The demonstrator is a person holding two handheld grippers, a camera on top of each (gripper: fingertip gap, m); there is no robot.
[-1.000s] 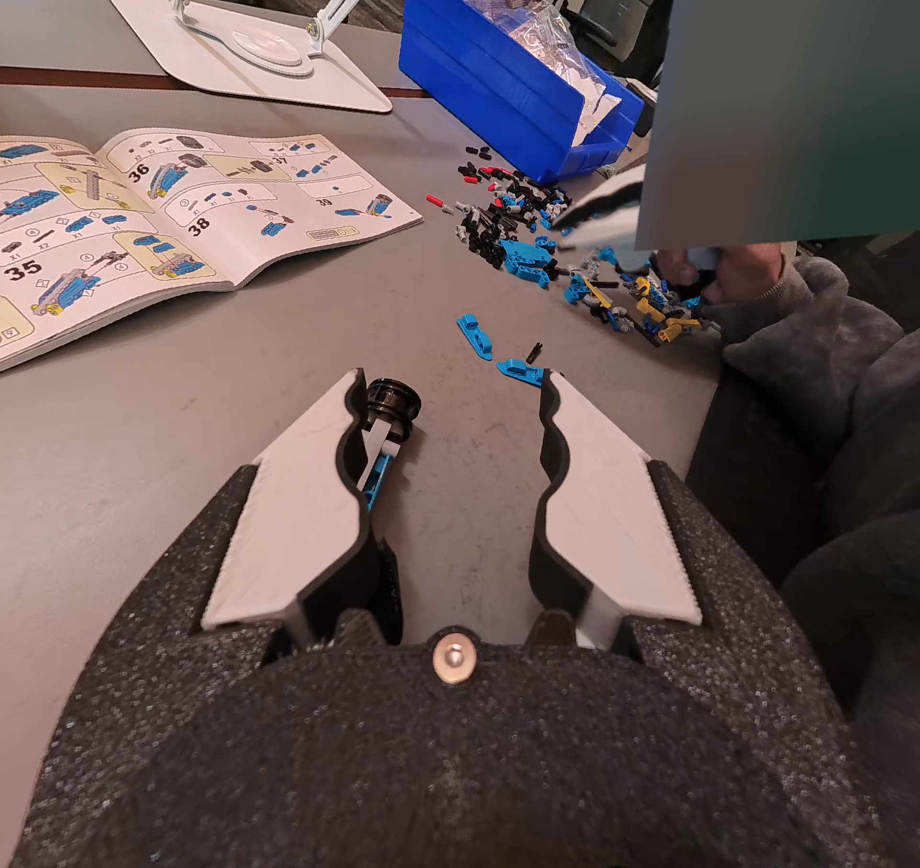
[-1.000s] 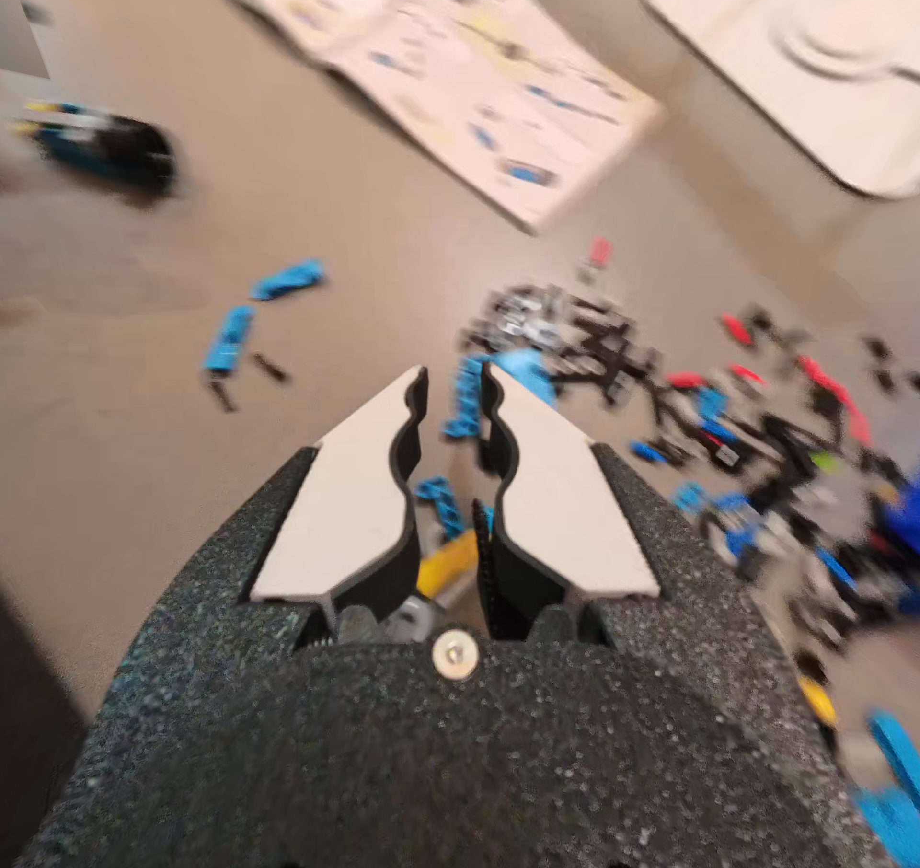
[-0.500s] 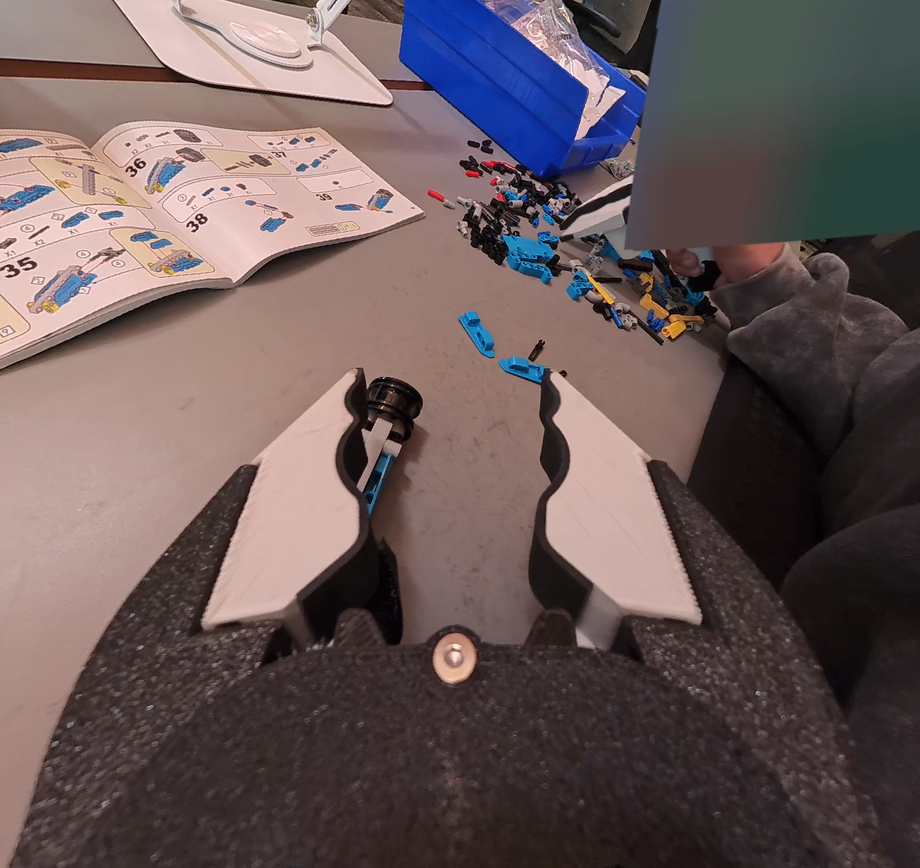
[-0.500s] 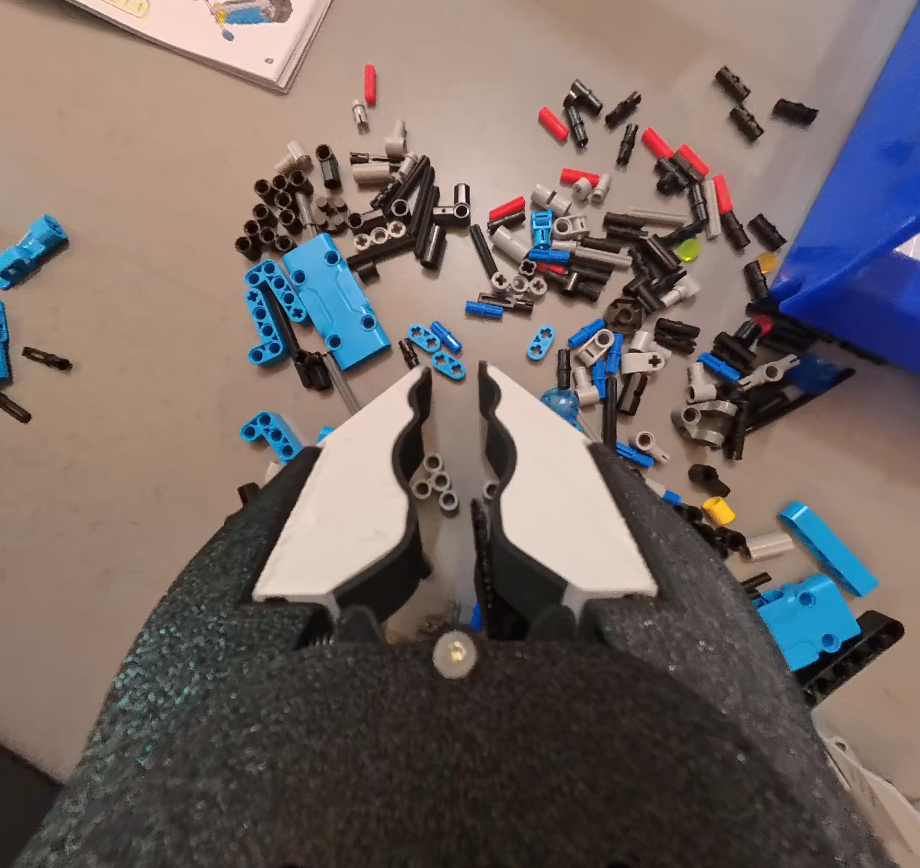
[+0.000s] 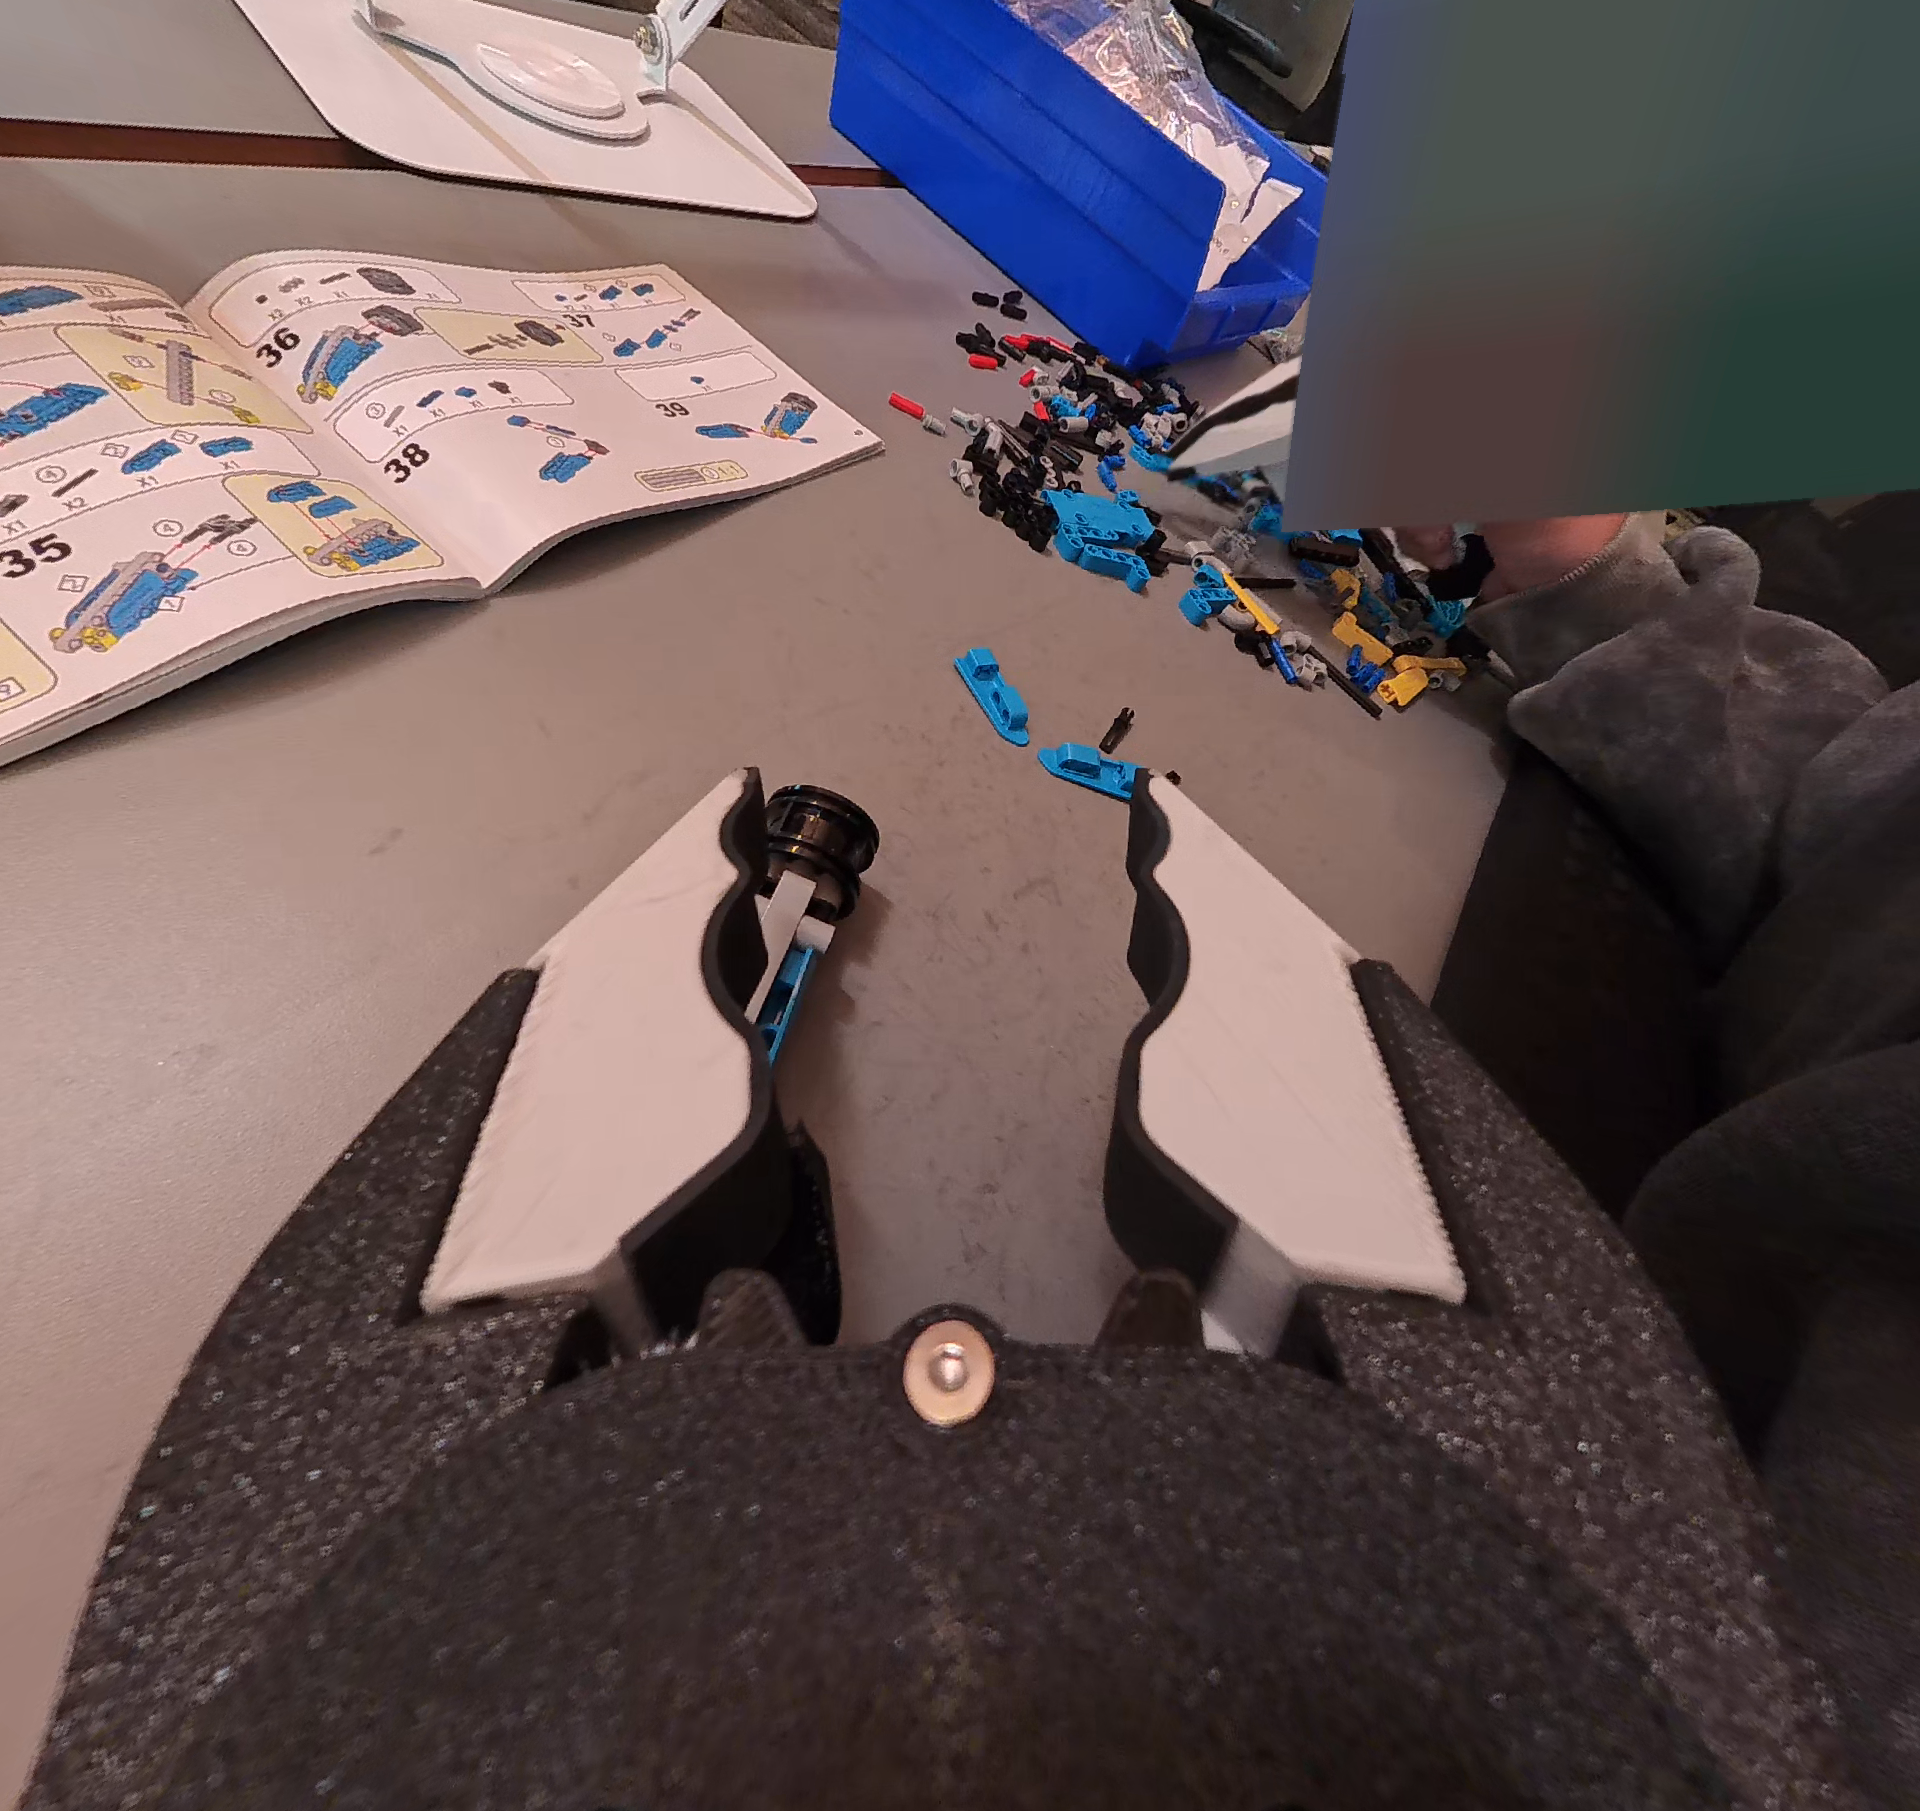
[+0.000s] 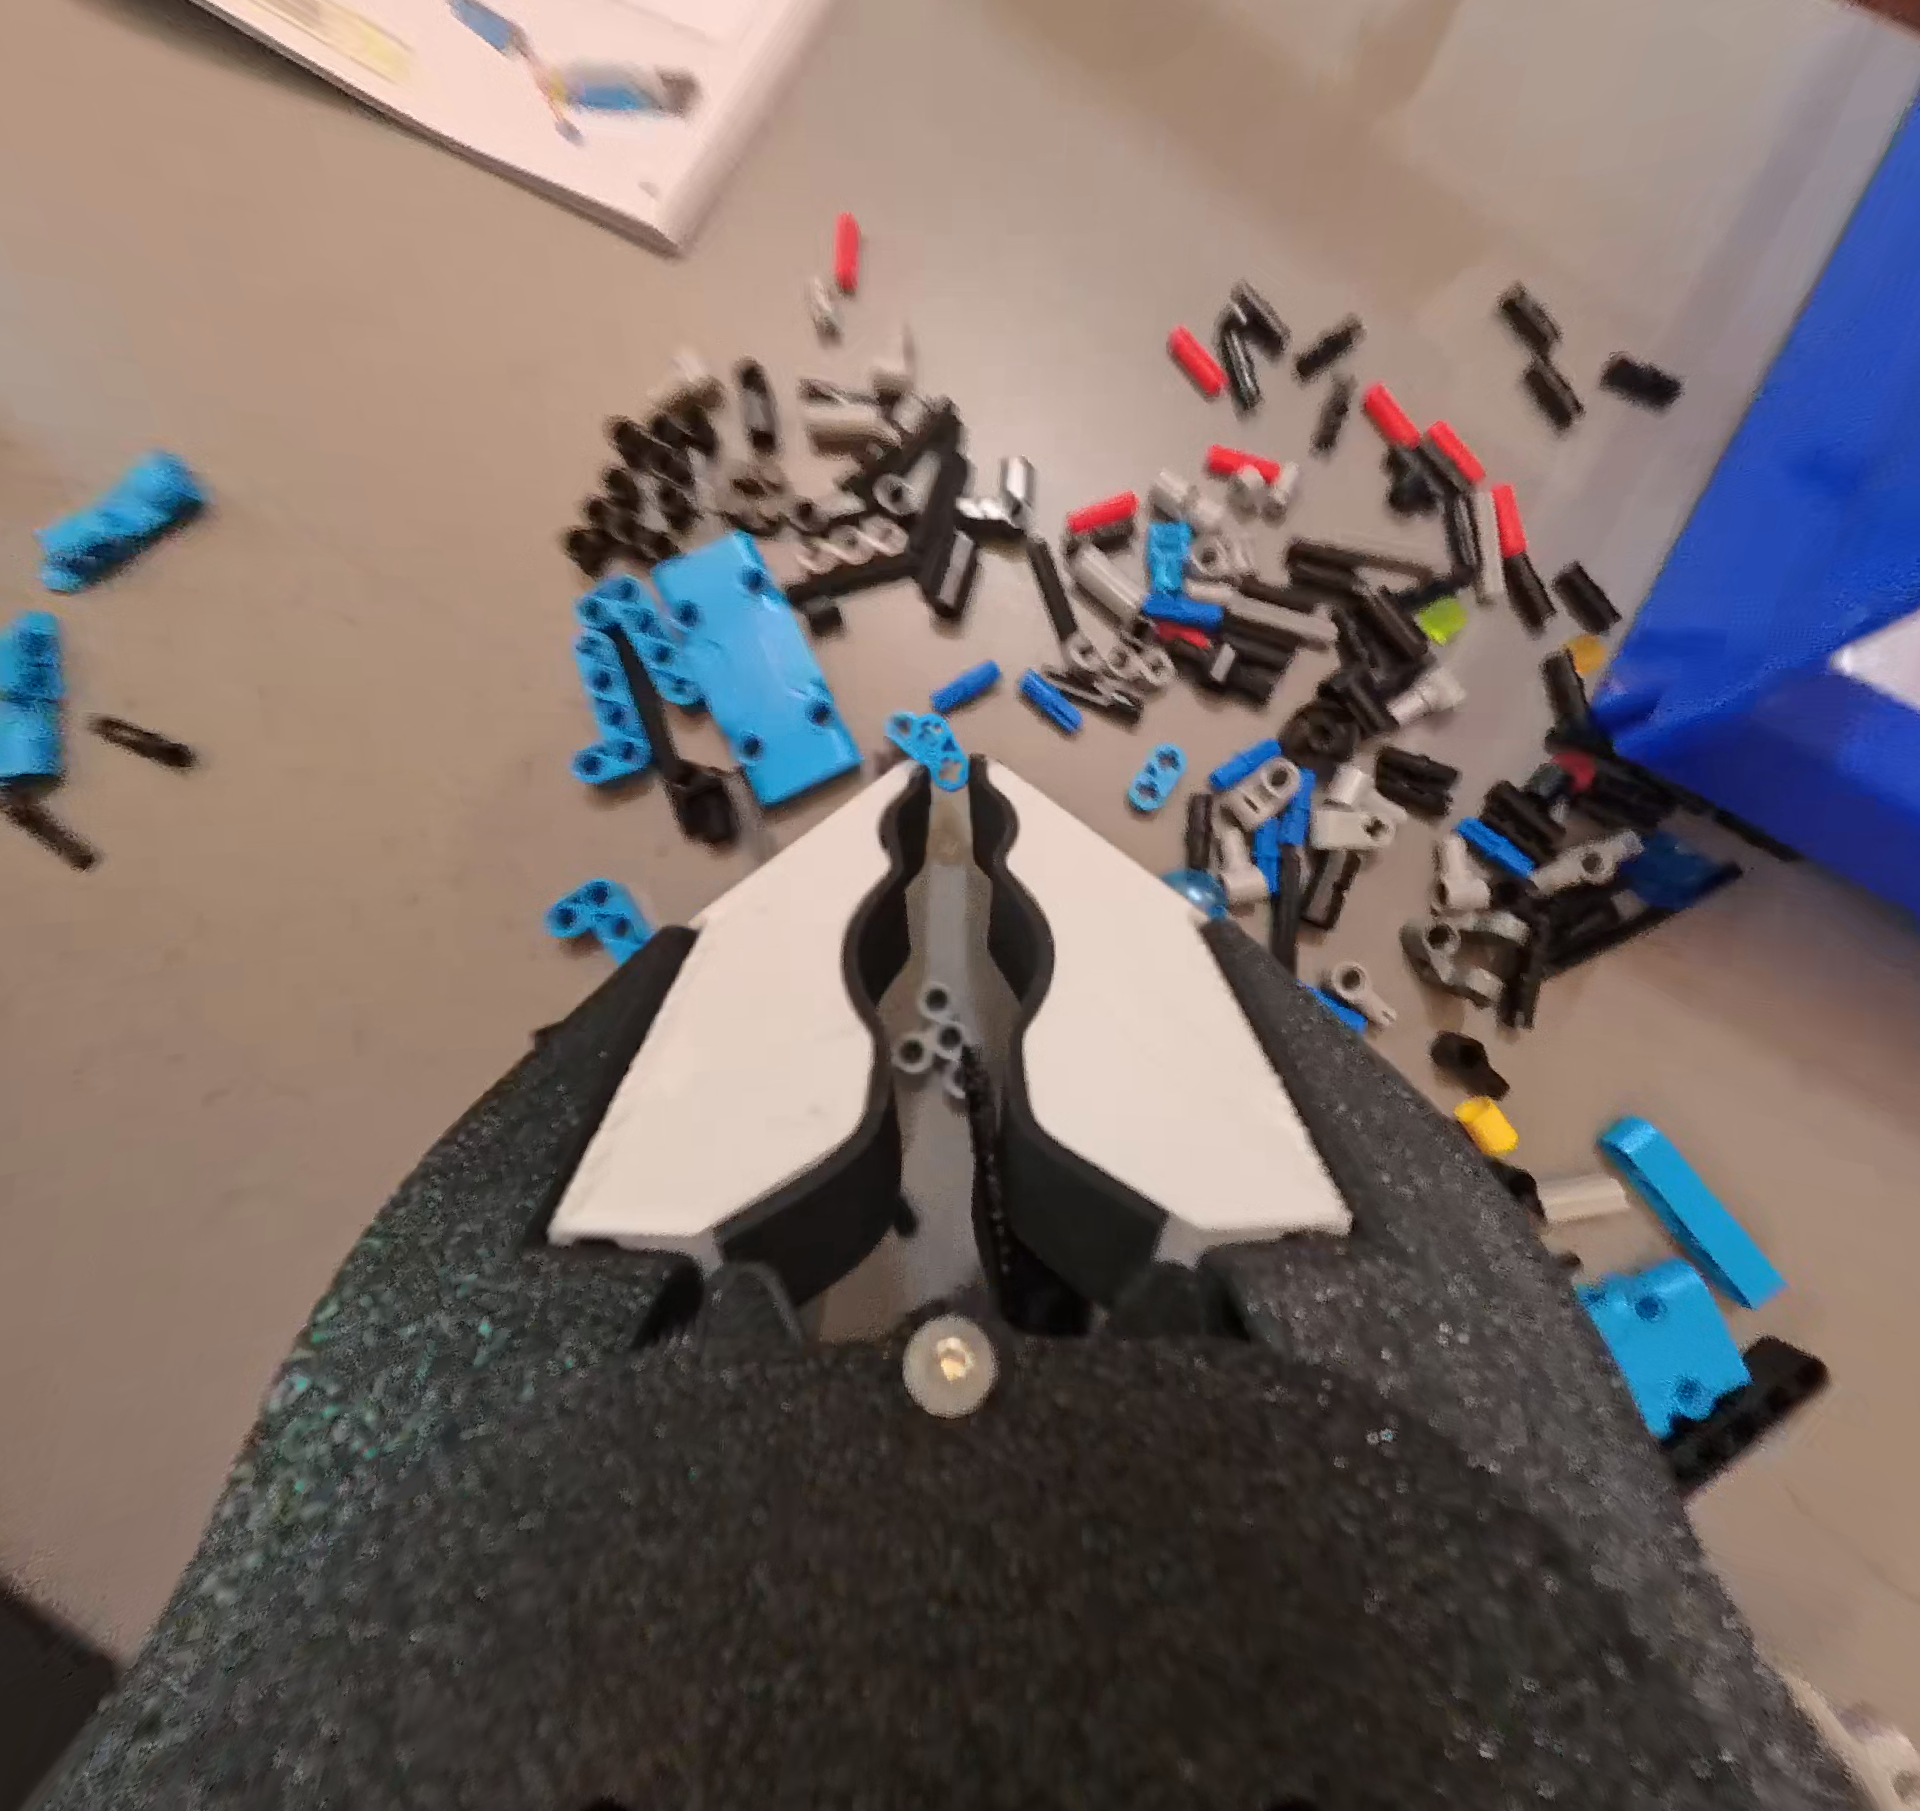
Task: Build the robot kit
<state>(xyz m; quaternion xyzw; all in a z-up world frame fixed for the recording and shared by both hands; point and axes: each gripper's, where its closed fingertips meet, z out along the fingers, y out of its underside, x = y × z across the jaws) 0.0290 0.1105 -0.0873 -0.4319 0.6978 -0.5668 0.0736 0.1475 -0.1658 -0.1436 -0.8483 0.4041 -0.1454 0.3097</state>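
My left gripper [image 5: 940, 785] is open and low over the grey table [image 5: 312, 930]. A small assembly [image 5: 821, 842] with a black wheel, a white part and a blue part lies against the inner side of its left finger. Two flat blue pieces [image 5: 992, 686] and a black pin [image 5: 1119, 727] lie just past its right fingertip. My right gripper [image 6: 948, 772] is closed to a narrow gap over the parts pile [image 6: 1195, 598]. Its tips pinch a small thin blue link [image 6: 935, 741]. Small grey connectors [image 6: 930, 1029] show on the table between its fingers.
An open instruction booklet [image 5: 364, 452] lies at the left. A blue bin [image 5: 1039, 151] with plastic bags and a white stand base [image 5: 499, 88] sit at the back. A large blue panel [image 6: 753, 660] lies left of the right gripper. A person's grey sleeve [image 5: 1683, 639] rests at the table's right edge. My hands' fingertips stand some 30 cm from each other. Both grippers' tips are roughly 15 cm from the black pin [image 5: 1119, 727]. Look for it in the right wrist view [image 6: 150, 748] too.
My right gripper swung over the parts pile, then moved forward and closed its fingers on the small blue link. My left gripper has stayed open and still.
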